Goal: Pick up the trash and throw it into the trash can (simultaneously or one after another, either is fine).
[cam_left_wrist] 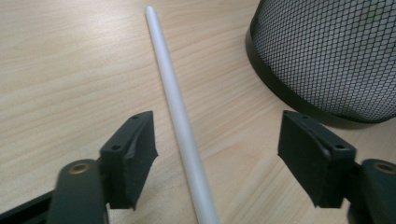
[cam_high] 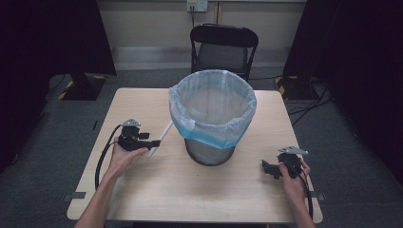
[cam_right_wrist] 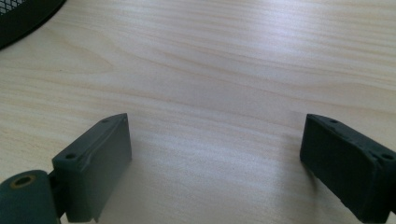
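White and smooth, the thin plastic rod point(cam_left_wrist: 180, 116) lies flat on the pale wood surface point(cam_high: 142, 194), just left of the mesh bin point(cam_high: 211, 114), which serves as my landmark. My left hand-held gripper point(cam_left_wrist: 217, 154) sits over the rod's near part with its jaws spread wide on either side of it, touching nothing and holding nothing. I judge the rod light and stiff, but slick and round, so it may roll or squirt out of the pads. I would take it near its middle, jaws square across it, so that it lifts level.

The bin itself stands mid-surface, lined with a clear bag with a blue band point(cam_high: 214, 135) folded over the rim. To the right of the bin, well apart from it, my right hand-held gripper point(cam_right_wrist: 215, 161) rests low over bare wood, jaws equally wide and empty.

The high view gives me the whole layout: rod slanting beside the bin, both hands, a black chair point(cam_high: 223, 47) behind. The left gripper view adds what the high view cannot resolve: the rod's rounded far tip, the bin's black mesh wall and base ring point(cam_left_wrist: 289, 91), and the rod lying nearer my left jaw than my right.
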`<state>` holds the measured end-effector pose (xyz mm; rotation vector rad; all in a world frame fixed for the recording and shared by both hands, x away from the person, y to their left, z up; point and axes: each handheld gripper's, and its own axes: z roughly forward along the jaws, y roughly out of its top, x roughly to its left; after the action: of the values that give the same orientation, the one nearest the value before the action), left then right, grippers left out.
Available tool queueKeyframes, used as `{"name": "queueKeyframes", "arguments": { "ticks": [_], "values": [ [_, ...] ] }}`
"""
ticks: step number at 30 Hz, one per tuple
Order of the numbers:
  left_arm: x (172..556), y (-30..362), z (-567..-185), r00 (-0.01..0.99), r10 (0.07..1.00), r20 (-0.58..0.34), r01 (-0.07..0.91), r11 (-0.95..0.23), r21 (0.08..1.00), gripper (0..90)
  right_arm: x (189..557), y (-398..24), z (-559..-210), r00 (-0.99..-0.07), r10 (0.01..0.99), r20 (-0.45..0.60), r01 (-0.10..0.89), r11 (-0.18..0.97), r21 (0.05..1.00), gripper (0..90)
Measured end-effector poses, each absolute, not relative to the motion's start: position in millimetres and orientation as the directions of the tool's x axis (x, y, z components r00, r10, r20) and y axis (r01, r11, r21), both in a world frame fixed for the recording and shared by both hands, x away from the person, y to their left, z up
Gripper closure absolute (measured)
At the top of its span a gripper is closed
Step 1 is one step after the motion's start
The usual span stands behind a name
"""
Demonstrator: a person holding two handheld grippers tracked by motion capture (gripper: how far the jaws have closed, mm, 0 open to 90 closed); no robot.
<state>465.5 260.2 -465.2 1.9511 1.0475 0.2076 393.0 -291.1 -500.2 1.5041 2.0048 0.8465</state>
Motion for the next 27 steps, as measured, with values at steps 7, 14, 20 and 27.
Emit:
{"name": "queueKeyframes", "arguments": {
  "ticks": [7, 14, 20, 27],
  "values": [
    [460, 257, -482, 0.616, 0.762, -0.196, 0.617, -0.313, 0.722, 35.8, 393, -291, -500, -0.271, 0.962, -0.019, 0.657, 0.199, 0.727, 7.9],
    [447, 263, -486, 0.612, 0.776, -0.154, 0.618, -0.348, 0.705, 44.0, 393, -291, -500, -0.270, 0.963, -0.019, 0.657, 0.199, 0.727, 7.9],
    [445, 256, -486, 0.622, 0.776, -0.101, 0.602, -0.392, 0.696, 56.5, 393, -291, -500, -0.271, 0.962, -0.019, 0.657, 0.200, 0.727, 7.9],
    [443, 249, -488, 0.620, 0.784, -0.011, 0.574, -0.445, 0.687, 62.5, 393, -291, -500, -0.271, 0.962, -0.019, 0.657, 0.200, 0.727, 7.9]
  ]
}}
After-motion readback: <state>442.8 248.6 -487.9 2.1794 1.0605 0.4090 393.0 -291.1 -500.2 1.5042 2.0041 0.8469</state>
